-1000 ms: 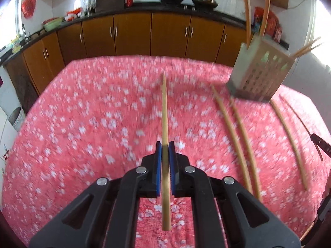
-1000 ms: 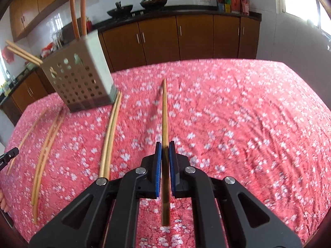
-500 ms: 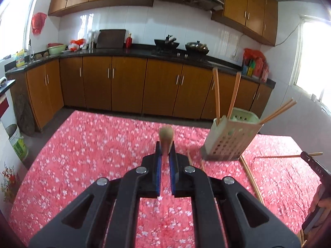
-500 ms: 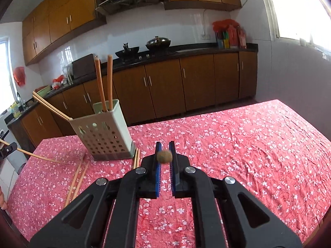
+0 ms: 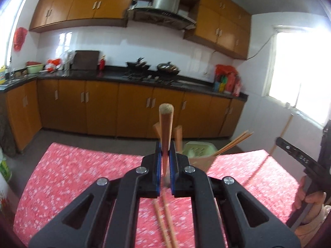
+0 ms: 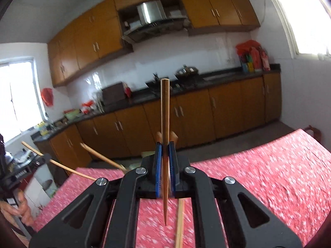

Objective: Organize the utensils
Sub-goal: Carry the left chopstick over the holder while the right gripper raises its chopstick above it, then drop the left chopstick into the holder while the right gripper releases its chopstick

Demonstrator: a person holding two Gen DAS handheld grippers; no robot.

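Observation:
My left gripper (image 5: 165, 145) is shut on a wooden chopstick (image 5: 165, 126) whose blunt end points ahead and upward, clear of the red floral tablecloth (image 5: 72, 175). Just behind the fingers stands the pale perforated utensil holder (image 5: 199, 152), with chopsticks (image 5: 235, 141) leaning out of it. Two loose chopsticks (image 5: 165, 223) lie below. My right gripper (image 6: 165, 147) is shut on another chopstick (image 6: 165, 113), held the same way above the cloth (image 6: 269, 175). The holder is almost hidden behind it; a leaning chopstick (image 6: 99, 155) shows. One chopstick (image 6: 180, 223) lies underneath.
The other gripper (image 5: 298, 158) and a hand (image 5: 310, 202) show at the right edge; likewise a gripper (image 6: 26, 170) and hand (image 6: 22, 210) at the left edge. Brown cabinets (image 5: 99, 107) under a dark counter (image 6: 227, 78) with woks line the far wall.
Both grippers have risen and tipped upward, lifting their chopsticks off the cloth. The holder has dropped in view to just behind the fingers, and the kitchen wall now fills the frames.

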